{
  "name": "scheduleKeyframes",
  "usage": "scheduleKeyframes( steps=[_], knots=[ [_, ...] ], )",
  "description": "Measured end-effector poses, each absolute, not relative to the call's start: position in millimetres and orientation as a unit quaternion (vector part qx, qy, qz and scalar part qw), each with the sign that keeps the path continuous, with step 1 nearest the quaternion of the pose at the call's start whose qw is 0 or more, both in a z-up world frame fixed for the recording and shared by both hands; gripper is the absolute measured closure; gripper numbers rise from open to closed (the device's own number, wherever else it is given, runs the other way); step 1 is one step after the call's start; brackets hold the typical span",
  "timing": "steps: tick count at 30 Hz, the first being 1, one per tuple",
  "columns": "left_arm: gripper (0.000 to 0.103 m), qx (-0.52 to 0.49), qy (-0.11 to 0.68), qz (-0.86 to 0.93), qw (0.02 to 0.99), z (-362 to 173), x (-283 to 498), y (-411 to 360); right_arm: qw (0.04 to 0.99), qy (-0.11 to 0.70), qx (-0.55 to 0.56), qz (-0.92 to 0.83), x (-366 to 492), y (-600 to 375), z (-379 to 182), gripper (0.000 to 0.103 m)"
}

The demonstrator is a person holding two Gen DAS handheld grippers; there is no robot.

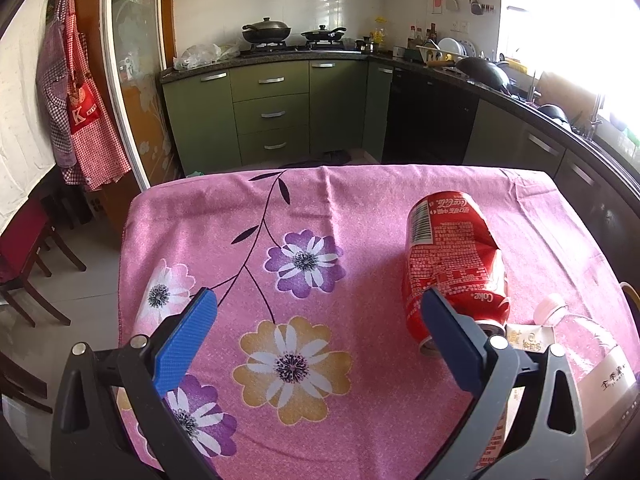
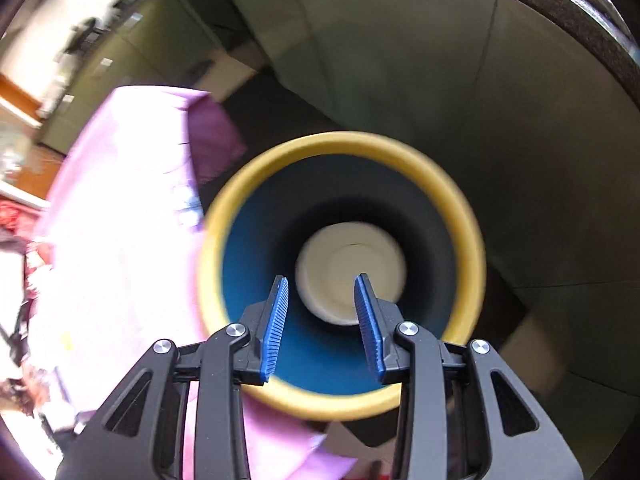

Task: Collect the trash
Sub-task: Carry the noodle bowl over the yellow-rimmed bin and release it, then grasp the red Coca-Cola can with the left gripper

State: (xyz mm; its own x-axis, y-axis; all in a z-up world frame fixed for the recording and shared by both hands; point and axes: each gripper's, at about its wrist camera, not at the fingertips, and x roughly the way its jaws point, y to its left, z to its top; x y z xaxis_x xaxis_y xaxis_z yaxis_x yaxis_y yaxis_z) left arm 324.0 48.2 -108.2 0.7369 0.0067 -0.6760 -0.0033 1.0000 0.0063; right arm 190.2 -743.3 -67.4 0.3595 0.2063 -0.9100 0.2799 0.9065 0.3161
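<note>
Cup (image 2: 350, 272) lies deep inside bin (image 2: 460, 216) directly below open, empty right gripper (image 2: 322, 304).

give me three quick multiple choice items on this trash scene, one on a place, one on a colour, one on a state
1. Where is the red can?
A. on the pink cloth
B. in the bin
C. on the stove

2. What colour is the bin rim?
A. green
B. yellow
C. red

3. How are the right tool jaws?
A. shut on a can
B. shut on a bottle
C. apart, empty

Answers: 1 A, it lies dented on the cloth. 2 B, a yellow ring circles the blue inside. 3 C, only the white cup far below shows through the gap.
</note>
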Motion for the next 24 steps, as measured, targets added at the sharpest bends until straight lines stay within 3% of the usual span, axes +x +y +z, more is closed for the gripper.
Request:
scheduleKeyframes(
  steps=[6,12,20,24],
  knots=[
    [0.006,-0.031,0.381,-0.033,0.923,-92,326,44,0.803,0.553,0.221,0.022,136,-721,-63,0.062],
    [0.006,0.025,0.432,-0.057,0.900,-69,356,13,0.807,0.543,0.227,0.038,118,-716,-49,0.057],
    [0.006,0.035,0.562,-0.072,0.823,-88,415,-12,0.806,0.539,0.236,0.057,164,-682,-71,0.052],
    [0.006,0.036,0.591,-0.071,0.803,-99,427,-17,0.803,0.543,0.236,0.063,174,-680,-78,0.051]
  ],
)
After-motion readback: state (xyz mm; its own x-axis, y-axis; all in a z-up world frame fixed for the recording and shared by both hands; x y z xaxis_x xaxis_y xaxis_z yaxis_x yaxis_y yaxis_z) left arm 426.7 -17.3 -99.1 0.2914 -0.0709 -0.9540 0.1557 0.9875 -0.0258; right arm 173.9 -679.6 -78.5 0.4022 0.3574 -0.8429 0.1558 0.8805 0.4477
